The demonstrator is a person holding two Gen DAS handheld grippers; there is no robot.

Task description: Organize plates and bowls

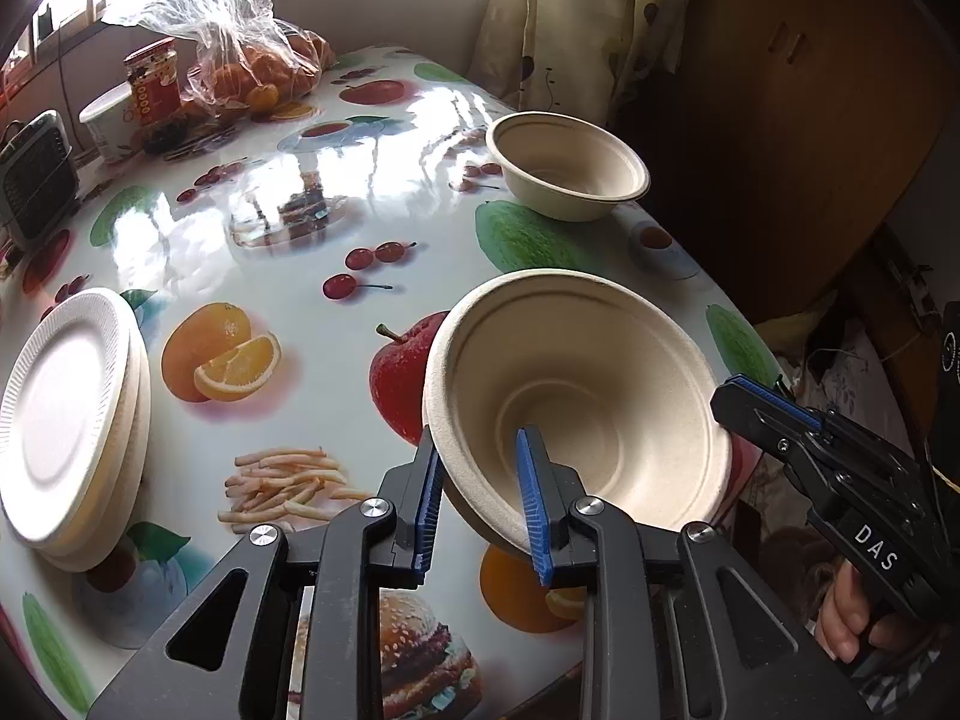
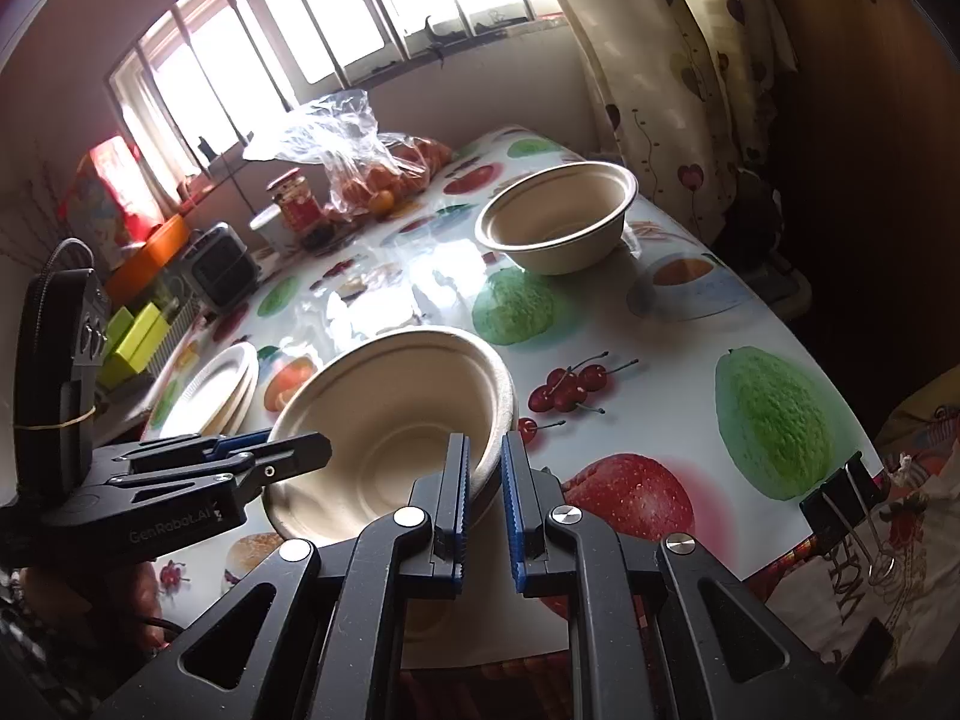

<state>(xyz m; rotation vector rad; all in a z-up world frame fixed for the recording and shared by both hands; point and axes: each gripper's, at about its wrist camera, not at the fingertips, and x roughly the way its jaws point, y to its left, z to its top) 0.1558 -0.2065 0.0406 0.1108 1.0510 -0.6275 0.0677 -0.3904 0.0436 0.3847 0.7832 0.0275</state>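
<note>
**Near bowl gripped at both rims; second bowl and plate stack on the table**

We find the left gripper [image 1: 480,504] astride the near rim of a tilted paper bowl [image 1: 576,396], one blue pad inside the wall and the other outside it. Whether the pads press on the rim we cannot tell, since a gap shows beside the outer one.

We see the right gripper [image 2: 483,498] clamped on the opposite rim of the same bowl, its fingers drawn close with the rim between them. In the left wrist view a hand [image 1: 846,618] grips its handle at the lower right.

The bowl sits tipped over the near part of the table [image 1: 288,252], whose glossy cloth is printed with fruit and food. To the left, well apart from it, a stack of white paper plates [image 1: 66,426] lies flat.

Further back, near the right edge, a second paper bowl [image 1: 567,165] stands upright and alone. Beyond it, at the far end, we note a clear plastic bag of oranges [image 1: 252,54] beside a red jar [image 1: 153,81].
</note>
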